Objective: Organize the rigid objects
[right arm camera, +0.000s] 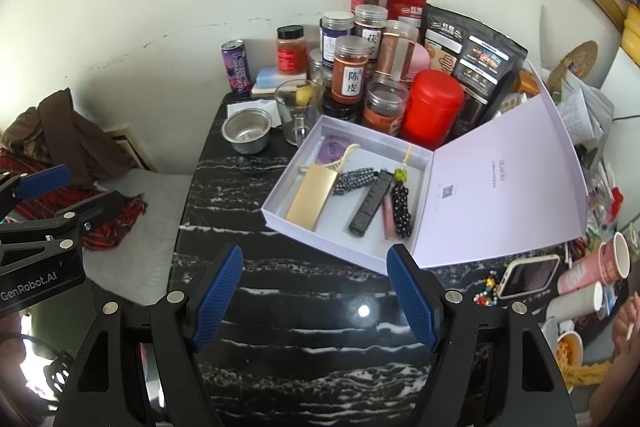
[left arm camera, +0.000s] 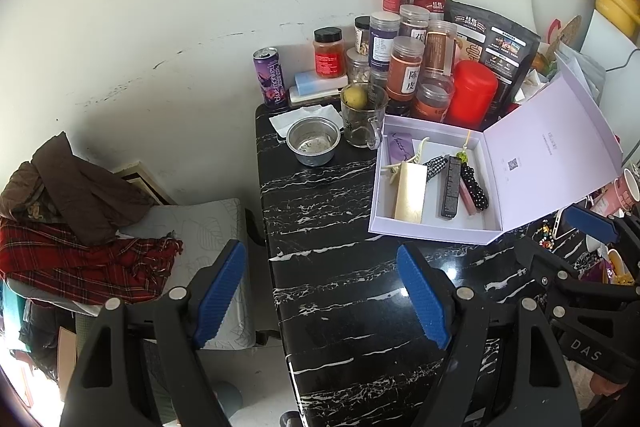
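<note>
While both our grippers, left gripper (left arm camera: pixel 320 295) and right gripper (right arm camera: pixel 316 295), stand wide apart and empty above the marble table (right arm camera: pixel 280 347), the lavender box (right arm camera: pixel 340 251) lies open, holding the gold case (right arm camera: pixel 312 197).

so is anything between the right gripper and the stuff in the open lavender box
Nothing visible blocks it. The right gripper is open over bare black marble tabletop, and only the box's low front wall lies between it and the gold case and black stick. The raised lid stands to the right, off the path.
</note>
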`<state>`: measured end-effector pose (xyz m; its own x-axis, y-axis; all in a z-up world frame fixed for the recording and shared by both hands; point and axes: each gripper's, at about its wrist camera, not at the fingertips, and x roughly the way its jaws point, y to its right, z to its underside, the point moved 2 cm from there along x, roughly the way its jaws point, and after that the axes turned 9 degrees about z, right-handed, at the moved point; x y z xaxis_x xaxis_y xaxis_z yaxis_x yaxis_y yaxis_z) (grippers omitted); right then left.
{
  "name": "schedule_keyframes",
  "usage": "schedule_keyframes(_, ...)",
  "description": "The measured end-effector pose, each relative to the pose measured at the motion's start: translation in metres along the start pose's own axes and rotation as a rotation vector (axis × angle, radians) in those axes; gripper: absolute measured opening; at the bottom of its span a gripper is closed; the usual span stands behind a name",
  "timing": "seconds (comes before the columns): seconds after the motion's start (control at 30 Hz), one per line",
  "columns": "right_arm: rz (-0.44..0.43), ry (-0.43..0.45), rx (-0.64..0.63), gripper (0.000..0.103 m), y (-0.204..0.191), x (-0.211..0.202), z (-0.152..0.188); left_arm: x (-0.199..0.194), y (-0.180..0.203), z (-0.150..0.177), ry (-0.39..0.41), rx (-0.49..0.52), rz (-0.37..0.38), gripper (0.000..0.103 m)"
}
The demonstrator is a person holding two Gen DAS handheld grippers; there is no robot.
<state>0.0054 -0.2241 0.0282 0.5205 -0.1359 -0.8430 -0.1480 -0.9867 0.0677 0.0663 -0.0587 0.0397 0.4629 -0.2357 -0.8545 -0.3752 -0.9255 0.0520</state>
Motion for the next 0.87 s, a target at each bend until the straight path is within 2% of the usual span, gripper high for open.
schedule_keyframes(0.87, 0.006, -0.008, 0.000, 0.075, 0.0028, 0.0028, 0.0043, 0.0061, 0.0047, 0.0039, -0.012, 0.012, 0.010, 0.078)
